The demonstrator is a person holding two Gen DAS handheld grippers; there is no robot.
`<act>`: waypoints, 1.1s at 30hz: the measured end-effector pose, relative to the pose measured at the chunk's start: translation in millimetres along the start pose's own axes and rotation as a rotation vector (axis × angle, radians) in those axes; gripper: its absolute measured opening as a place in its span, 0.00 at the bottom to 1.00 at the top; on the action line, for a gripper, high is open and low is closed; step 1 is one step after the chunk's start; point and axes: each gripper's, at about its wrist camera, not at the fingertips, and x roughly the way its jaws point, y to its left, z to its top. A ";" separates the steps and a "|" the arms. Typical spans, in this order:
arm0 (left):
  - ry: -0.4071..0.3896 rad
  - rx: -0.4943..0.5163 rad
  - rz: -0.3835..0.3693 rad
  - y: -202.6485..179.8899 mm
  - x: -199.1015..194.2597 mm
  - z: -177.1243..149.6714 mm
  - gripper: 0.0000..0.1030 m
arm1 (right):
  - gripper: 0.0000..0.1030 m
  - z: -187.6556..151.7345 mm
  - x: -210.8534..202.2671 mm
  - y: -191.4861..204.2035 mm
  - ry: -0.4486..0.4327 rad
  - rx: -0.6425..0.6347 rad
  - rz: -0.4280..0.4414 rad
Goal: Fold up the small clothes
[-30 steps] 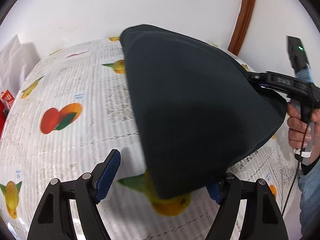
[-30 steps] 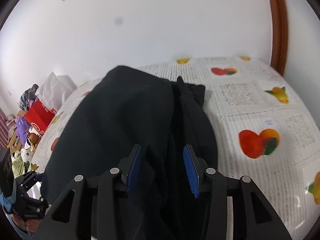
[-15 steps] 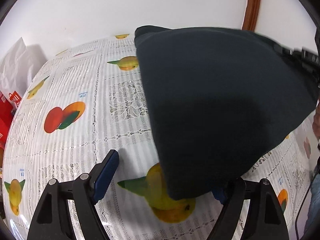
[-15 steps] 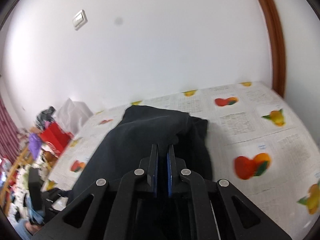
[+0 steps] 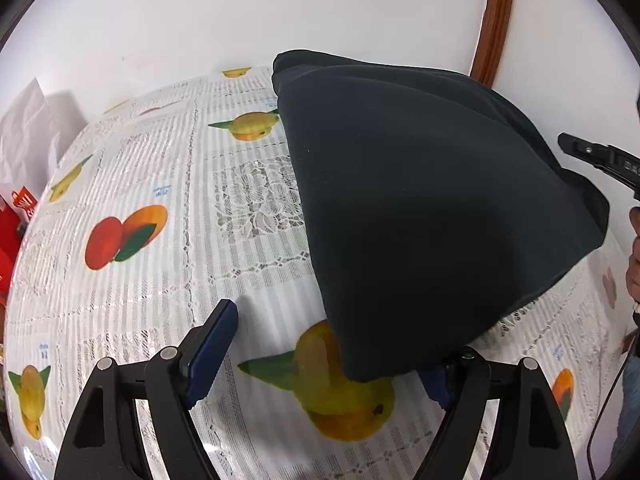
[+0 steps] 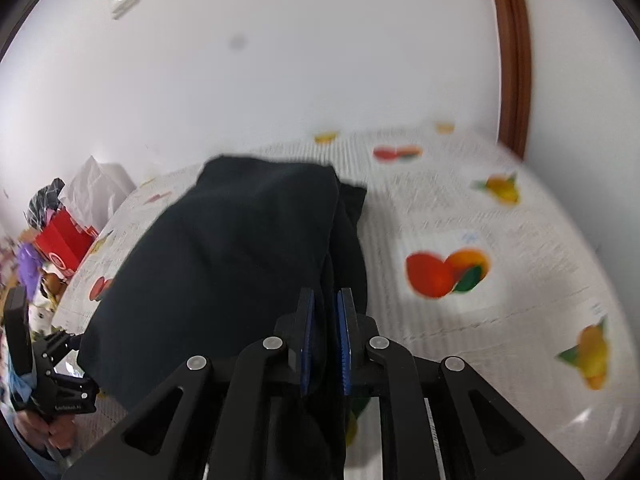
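The right gripper (image 6: 325, 334) pinches the dark garment's (image 6: 224, 264) near edge to lift a fold, its jaws having just eased slightly, while the left gripper (image 5: 326, 354) stands spread.

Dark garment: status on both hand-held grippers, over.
Right hand-held gripper pinched on the dark garment, one edge lifted off the fruit-print tablecloth. Left hand-held gripper open, garment corner draped over one finger. Nothing in the way.
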 end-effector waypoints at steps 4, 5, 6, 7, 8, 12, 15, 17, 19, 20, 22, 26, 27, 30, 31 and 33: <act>-0.013 -0.003 -0.039 -1.5 -14.4 -9.5 0.76 | 0.17 -13.8 -11.3 15.3 -0.014 -0.053 -0.008; -0.020 -0.002 -0.048 -1.4 -19.7 -12.8 0.76 | 0.17 -22.8 -9.6 17.4 -0.002 -0.072 -0.028; -0.028 -0.001 -0.055 -2.2 -24.8 -16.0 0.76 | 0.17 -31.7 -7.7 17.8 0.009 -0.086 -0.054; -0.044 0.000 -0.066 -1.7 -32.3 -18.8 0.76 | 0.17 -39.8 -6.3 16.6 0.021 -0.093 -0.080; -0.060 0.001 -0.079 -0.6 -39.0 -20.3 0.76 | 0.17 -48.7 -6.7 14.1 0.026 -0.092 -0.098; -0.140 0.022 -0.081 -1.0 -59.0 -9.1 0.76 | 0.17 -62.6 -19.3 5.2 0.022 -0.104 -0.105; -0.148 0.009 -0.061 1.5 -50.6 11.3 0.76 | 0.17 -54.0 -28.8 2.5 0.030 -0.098 -0.082; -0.134 -0.007 -0.052 3.5 -36.0 24.9 0.76 | 0.18 -42.7 -34.9 1.5 0.012 -0.073 -0.050; -0.104 -0.008 -0.039 2.7 -23.6 29.4 0.76 | 0.19 -33.9 -35.2 4.6 0.004 -0.078 -0.053; -0.085 -0.004 -0.036 2.1 -15.3 29.0 0.78 | 0.19 -27.5 -34.6 6.1 0.001 -0.080 -0.060; -0.029 0.009 -0.033 -1.7 3.0 23.2 0.79 | 0.24 -17.5 -32.0 8.1 0.005 -0.075 -0.057; -0.028 0.018 -0.059 -1.9 -1.3 23.6 0.79 | 0.35 3.9 -17.8 12.3 0.026 -0.074 -0.050; -0.034 0.015 -0.061 -0.9 -4.2 26.7 0.79 | 0.35 10.4 -11.6 13.5 0.034 -0.077 -0.058; -0.067 0.025 -0.043 0.5 -13.0 35.2 0.77 | 0.36 30.1 11.7 15.4 0.076 -0.079 -0.077; -0.075 0.030 -0.038 1.5 -15.4 38.2 0.77 | 0.36 36.8 20.5 14.6 0.085 -0.072 -0.073; -0.080 0.024 -0.043 4.6 -13.3 44.9 0.77 | 0.36 45.7 40.4 11.0 0.136 -0.040 -0.023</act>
